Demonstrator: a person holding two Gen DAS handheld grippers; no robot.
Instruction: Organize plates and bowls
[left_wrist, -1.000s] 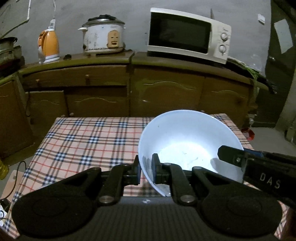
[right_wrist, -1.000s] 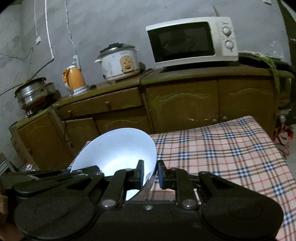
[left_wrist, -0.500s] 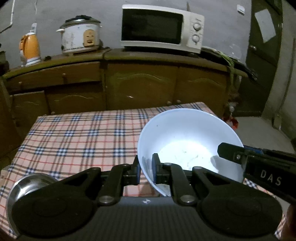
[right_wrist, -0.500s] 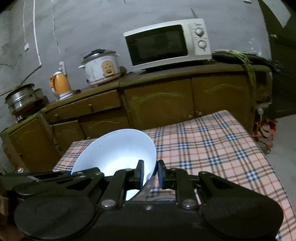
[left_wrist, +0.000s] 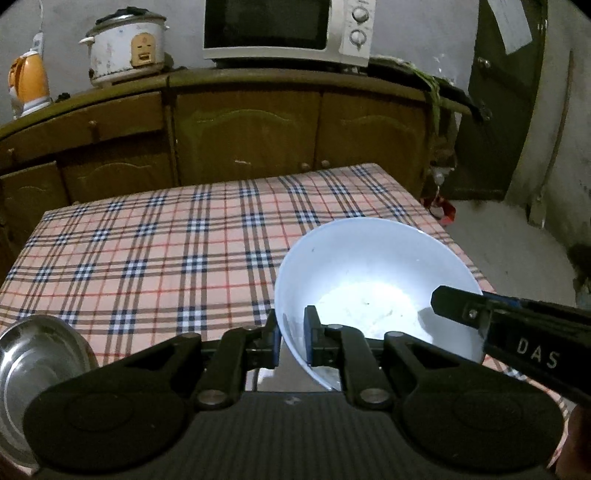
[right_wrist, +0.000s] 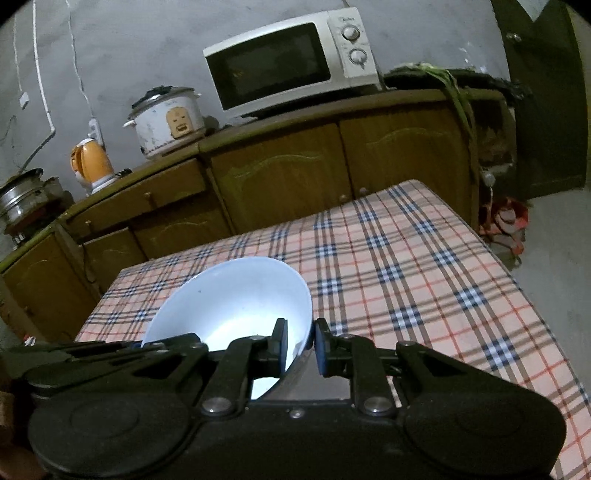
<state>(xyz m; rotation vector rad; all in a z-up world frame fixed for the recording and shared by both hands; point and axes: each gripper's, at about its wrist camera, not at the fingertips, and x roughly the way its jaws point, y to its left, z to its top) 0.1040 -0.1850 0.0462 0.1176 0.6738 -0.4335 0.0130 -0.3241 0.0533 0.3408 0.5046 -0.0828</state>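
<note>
While both grippers clamp opposite sides of its rim, the white bowl (left_wrist: 373, 291) hangs tilted above the checked table (left_wrist: 166, 254) at lower right of the left view — a carry, it seems. Left gripper (left_wrist: 291, 338) and right gripper (right_wrist: 299, 345) are clenched on it; next comes lowering level — perhaps beside the steel bowl (left_wrist: 33, 365) at lower left
</note>
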